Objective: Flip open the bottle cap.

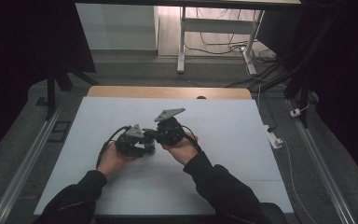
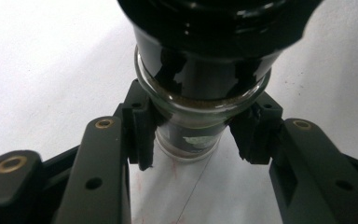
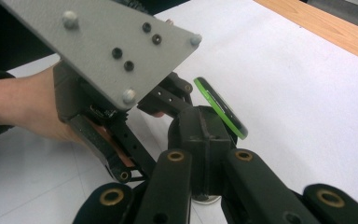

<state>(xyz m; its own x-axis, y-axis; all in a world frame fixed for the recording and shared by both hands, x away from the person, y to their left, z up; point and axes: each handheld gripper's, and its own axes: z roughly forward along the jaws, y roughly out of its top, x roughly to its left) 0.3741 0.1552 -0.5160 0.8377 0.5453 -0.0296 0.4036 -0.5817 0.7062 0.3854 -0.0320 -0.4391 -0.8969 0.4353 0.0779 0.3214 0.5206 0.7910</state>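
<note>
A small glass jar (image 2: 200,100) with dark contents is clamped at its neck between the pads of my left gripper (image 2: 196,135), which is shut on it. A black lid (image 2: 214,23) sits over the jar's mouth. In the right gripper view that lid carries a green-rimmed disc (image 3: 221,109), and my right gripper (image 3: 200,128) is shut around the lid's black body. The left gripper's grey plate (image 3: 107,46) and the hand (image 3: 23,102) holding it lie just beyond. From above, the left gripper (image 1: 144,143) and right gripper (image 1: 162,135) meet nose to nose at mid-table.
A white sheet (image 1: 223,126) covers the table, with a wooden strip (image 1: 168,92) along its far edge. Beyond it, white frame legs (image 1: 182,42) and loose cables (image 1: 223,46) lie on the floor. A white power strip (image 1: 274,139) sits off the right edge.
</note>
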